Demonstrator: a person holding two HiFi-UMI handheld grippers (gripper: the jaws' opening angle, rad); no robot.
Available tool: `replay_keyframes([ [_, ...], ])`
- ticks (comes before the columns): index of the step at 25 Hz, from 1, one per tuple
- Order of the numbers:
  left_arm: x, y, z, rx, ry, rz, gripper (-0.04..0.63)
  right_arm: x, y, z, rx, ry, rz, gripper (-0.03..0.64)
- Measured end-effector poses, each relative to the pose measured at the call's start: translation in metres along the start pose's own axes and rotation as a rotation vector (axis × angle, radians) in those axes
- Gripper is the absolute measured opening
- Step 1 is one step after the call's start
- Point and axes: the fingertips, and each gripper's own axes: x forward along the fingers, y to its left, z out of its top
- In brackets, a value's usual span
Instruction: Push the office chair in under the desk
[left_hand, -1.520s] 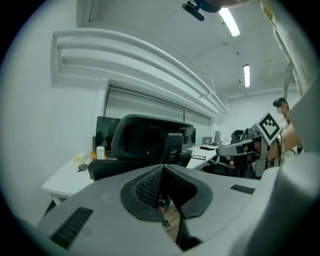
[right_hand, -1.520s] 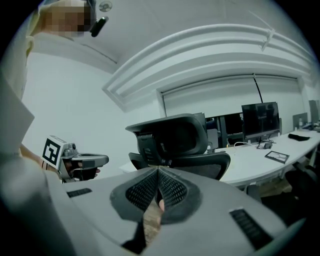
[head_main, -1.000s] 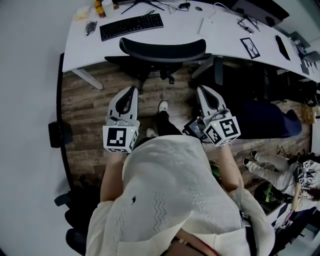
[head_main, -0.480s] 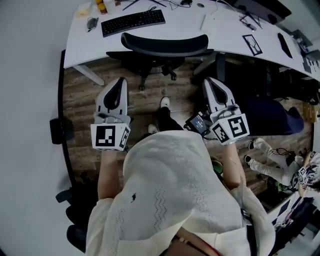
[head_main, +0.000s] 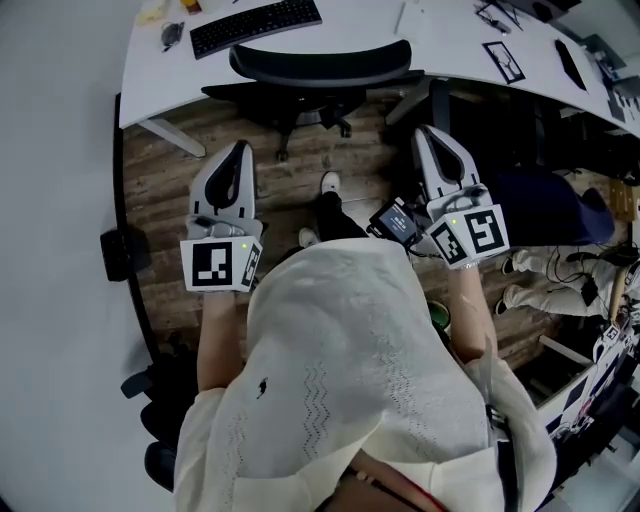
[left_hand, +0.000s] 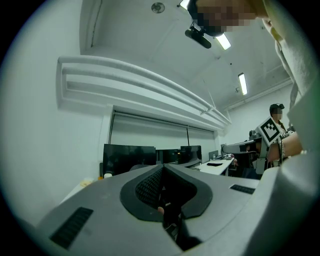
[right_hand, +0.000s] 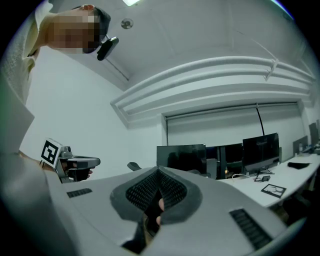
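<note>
The black office chair (head_main: 320, 66) stands at the white desk (head_main: 450, 40), its seat under the desk edge and its curved backrest just outside it. My left gripper (head_main: 239, 150) hovers over the wood floor, well short of the chair and left of it, shut and empty. My right gripper (head_main: 425, 132) hovers to the right, near the desk's edge, also shut with nothing in it. In the left gripper view the left gripper (left_hand: 162, 171) has its dark pads meeting at the tip, and in the right gripper view the right gripper (right_hand: 158, 172) shows the same. Both point level toward the monitors (right_hand: 181, 157).
A black keyboard (head_main: 255, 25) lies on the desk above the chair. My shoes (head_main: 327, 185) are on the floor between the grippers. A black box (head_main: 115, 253) sits by the left wall. Another person's legs (head_main: 555, 270) and a dark blue bundle (head_main: 540, 215) are at the right.
Both grippers have risen and spread a little wider apart, away from the chair. The chair has stayed where it was at the desk.
</note>
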Motion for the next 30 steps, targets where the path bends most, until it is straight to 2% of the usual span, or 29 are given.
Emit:
replay_keyframes([
  [17,0.005,-0.001,-0.008,0.035,0.029,-0.029,0.014,0.005,0.000,-0.003,-0.003,0.012,-0.010,0.000],
  [30,0.018,0.011,-0.014,0.009,0.038,-0.042,0.014,0.036,0.001,-0.002,-0.018,0.022,0.017,0.000],
])
